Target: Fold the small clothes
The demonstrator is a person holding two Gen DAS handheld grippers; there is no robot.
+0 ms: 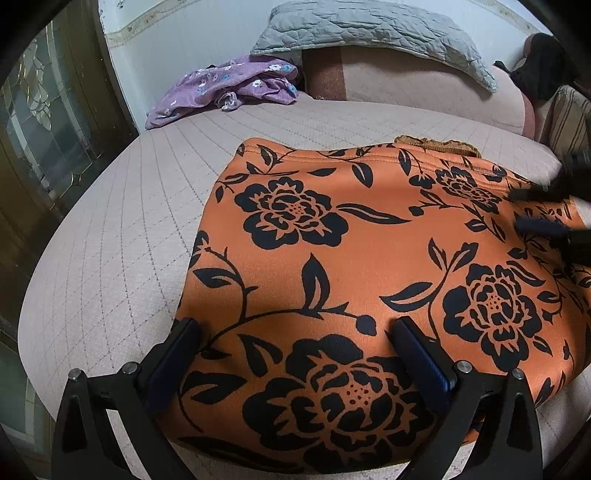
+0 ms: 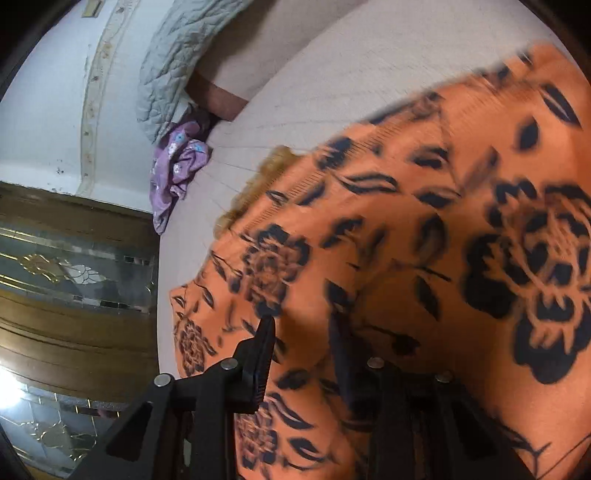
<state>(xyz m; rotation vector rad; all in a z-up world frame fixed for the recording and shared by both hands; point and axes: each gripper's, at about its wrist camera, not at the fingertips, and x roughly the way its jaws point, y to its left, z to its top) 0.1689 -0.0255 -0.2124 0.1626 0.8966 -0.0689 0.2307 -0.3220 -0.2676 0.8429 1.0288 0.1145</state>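
Observation:
An orange garment with black flowers (image 1: 369, 266) lies folded flat on the bed. My left gripper (image 1: 295, 328) is open, its two fingers spread over the garment's near edge, nothing between them. My right gripper (image 1: 535, 210) shows blurred at the right edge of the left wrist view, over the garment's far right part, fingers apart. In the right wrist view the right gripper (image 2: 303, 325) is open just above the blurred orange cloth (image 2: 424, 258); the view is tilted.
The bed (image 1: 110, 229) has a quilted beige cover. A purple flowered garment (image 1: 229, 85) lies crumpled at the far left by the wall. A grey quilted pillow (image 1: 369, 33) leans on the headboard. A wooden door with glass (image 1: 44, 122) stands left.

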